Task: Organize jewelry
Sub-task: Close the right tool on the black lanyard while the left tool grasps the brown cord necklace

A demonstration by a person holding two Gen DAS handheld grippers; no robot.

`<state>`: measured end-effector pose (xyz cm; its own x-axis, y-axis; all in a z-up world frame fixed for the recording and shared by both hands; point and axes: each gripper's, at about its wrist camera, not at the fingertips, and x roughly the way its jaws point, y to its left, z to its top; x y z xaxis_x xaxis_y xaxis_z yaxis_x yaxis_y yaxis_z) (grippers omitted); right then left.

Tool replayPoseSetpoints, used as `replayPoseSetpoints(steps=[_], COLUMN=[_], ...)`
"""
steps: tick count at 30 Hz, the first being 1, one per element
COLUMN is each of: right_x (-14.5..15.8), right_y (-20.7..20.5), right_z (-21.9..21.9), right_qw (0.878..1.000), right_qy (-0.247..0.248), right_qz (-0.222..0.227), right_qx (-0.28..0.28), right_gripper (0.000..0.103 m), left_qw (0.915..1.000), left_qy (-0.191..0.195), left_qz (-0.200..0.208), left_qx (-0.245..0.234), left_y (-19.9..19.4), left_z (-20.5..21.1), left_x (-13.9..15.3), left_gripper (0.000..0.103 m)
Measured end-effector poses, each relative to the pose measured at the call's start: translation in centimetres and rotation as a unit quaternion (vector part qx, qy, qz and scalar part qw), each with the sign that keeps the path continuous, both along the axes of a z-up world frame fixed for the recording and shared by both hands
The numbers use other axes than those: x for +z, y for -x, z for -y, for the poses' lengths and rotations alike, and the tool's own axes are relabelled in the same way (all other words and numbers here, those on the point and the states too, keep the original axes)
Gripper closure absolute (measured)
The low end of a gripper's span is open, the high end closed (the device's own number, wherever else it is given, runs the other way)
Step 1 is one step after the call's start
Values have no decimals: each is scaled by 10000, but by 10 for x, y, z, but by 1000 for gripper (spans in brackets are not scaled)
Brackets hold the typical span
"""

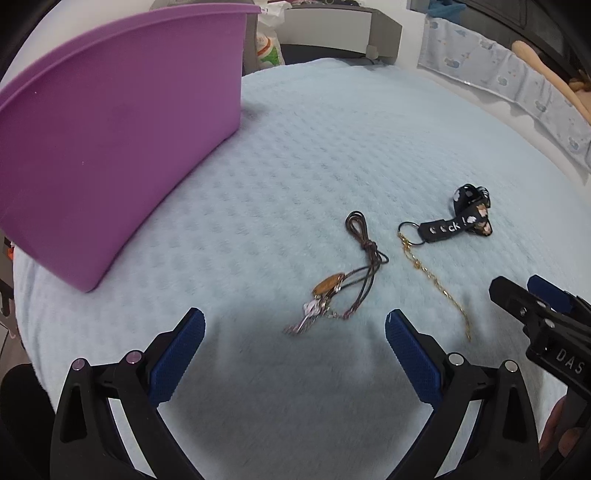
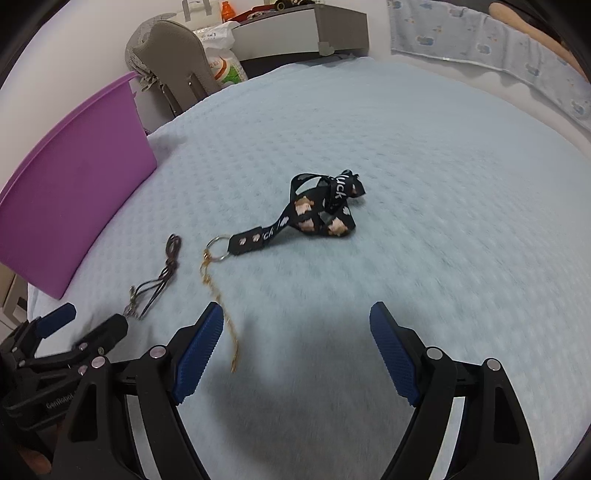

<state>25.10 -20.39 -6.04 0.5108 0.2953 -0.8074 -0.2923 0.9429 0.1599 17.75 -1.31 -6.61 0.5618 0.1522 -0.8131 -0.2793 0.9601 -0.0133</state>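
A brown cord necklace with an oval pendant (image 1: 343, 273) lies on the pale blue blanket (image 1: 295, 166), just ahead of my open, empty left gripper (image 1: 295, 325). It also shows in the right wrist view (image 2: 162, 273). A thin gold chain (image 1: 436, 284) lies to its right, hooked to the ring of a black printed lanyard strap (image 1: 461, 218). In the right wrist view the strap (image 2: 317, 210) lies ahead of my open, empty right gripper (image 2: 295, 317), and the gold chain (image 2: 221, 302) runs past its left finger. A purple bin (image 1: 118, 140) stands at the left.
The purple bin also shows in the right wrist view (image 2: 74, 192). A grey chair (image 2: 173, 62), a printed bag (image 2: 221, 59) and a grey shelf (image 2: 295, 33) stand beyond the blanket's far edge. A patterned blue cloth (image 1: 509, 77) hangs at the back right.
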Motion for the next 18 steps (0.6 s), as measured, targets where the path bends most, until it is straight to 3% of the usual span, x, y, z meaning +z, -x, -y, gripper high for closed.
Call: replayPoseSetpoints(steps=[9, 18], right_x=[-10, -24], right_y=[-44, -79], right_z=[-9, -14], right_qw=[9997, 9995], right_qy=[-184, -142], right_qz=[-69, -193], right_qx=[124, -223], right_gripper=[25, 25], left_qw=[9999, 9998], left_qy=[-16, -57], left_qz=[1, -2], left_qx=[156, 191], left_y=[-23, -37], left_z=[-1, 4], left_x=[-13, -22], left_gripper=[7, 7])
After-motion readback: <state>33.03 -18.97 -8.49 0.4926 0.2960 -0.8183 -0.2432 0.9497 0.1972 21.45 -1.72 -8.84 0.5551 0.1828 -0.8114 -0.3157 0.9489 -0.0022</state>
